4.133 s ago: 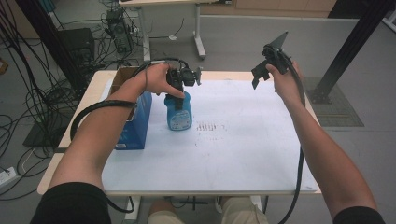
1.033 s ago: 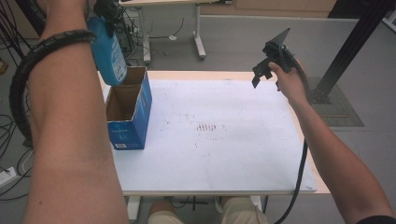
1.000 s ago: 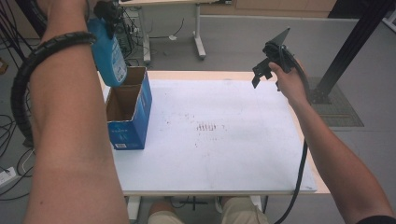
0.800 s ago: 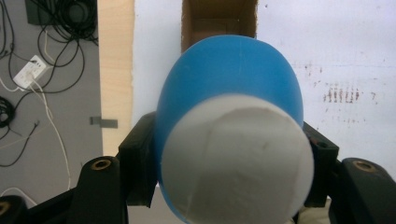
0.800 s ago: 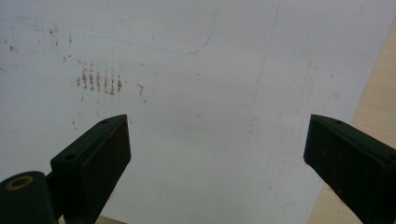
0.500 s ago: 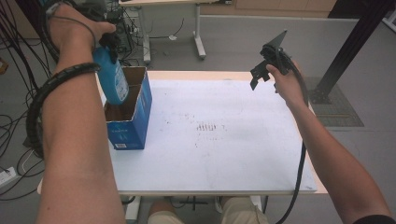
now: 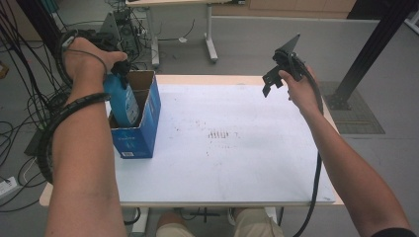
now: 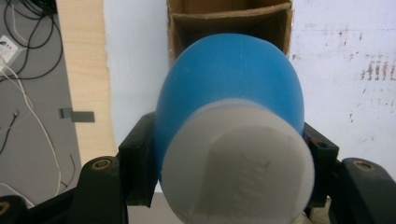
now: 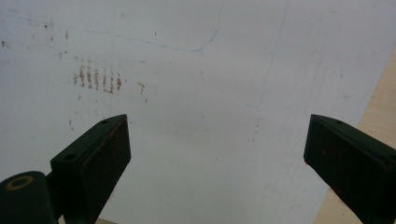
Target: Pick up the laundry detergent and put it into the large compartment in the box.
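Jaws of the left gripper (image 8: 229,186) are clamped on a blue bottle (image 7: 123,101) just under its white cap (image 8: 238,163), one black jaw on each flank, with the cap toward the camera and the body pointing down at the open carton below. Since a second ago the left hand (image 7: 89,59) has brought the bottle down from high above the far-left corner, at about 10 o'clock on the surface (image 7: 237,163), so that its lower end now sits inside the mouth of the blue cardboard box (image 7: 136,133); four seconds ago the bottle stood upright on the surface just right of that box. By my reading this means the packing step is nearly done: the bottle is partly in, and what remains is to lower it until it rests on the bottom and then let go. The right gripper (image 7: 276,74) has stayed where it was, held above the far-right edge at about 1 o'clock, and its jaws stand wide apart with nothing between them, looking down on bare white surface marked by a small cluster of brownish stains (image 9: 95,79). A small white label (image 7: 127,154) shows low on the near face of the box, too small to read; no brand or writing on the bottle can be made out.
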Tool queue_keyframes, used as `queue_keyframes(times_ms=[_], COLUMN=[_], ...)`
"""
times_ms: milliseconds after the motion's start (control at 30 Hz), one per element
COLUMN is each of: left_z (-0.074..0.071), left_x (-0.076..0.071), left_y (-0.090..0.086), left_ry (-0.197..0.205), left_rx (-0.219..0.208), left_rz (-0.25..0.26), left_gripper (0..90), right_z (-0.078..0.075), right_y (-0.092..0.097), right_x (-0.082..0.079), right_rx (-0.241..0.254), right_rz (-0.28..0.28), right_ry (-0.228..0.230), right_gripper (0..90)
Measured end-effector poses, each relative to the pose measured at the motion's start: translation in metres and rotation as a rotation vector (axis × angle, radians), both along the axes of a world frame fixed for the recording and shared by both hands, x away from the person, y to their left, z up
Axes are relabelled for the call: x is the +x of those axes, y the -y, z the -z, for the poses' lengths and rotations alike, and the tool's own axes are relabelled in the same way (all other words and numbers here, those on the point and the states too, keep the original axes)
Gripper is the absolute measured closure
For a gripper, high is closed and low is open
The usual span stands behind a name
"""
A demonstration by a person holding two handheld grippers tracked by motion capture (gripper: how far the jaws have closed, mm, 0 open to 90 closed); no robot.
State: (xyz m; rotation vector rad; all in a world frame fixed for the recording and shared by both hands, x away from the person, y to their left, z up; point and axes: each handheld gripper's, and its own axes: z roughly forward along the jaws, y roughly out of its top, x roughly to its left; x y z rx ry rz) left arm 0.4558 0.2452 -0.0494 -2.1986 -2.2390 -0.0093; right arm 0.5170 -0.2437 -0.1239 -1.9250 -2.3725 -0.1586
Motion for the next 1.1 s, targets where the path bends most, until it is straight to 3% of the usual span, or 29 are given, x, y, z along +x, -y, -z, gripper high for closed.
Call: queue_keyframes(times_ms=[767,1100], left_z=[0.075,0.096], left_x=[-0.002,-0.001], left_y=[0.013,0.014], left_ry=[-0.008,-0.014], left_rx=[0.006,0.003], left_rz=[0.020,0.032], left_gripper=[37.5,37.5], right_z=[0.006,0.009], right_y=[0.002,0.001], right_x=[-0.002,0.000], right_rx=[-0.004,-0.009], right_rz=[0.015,0.012], right_ry=[-0.001,-0.006], right_gripper=[7.0,7.0])
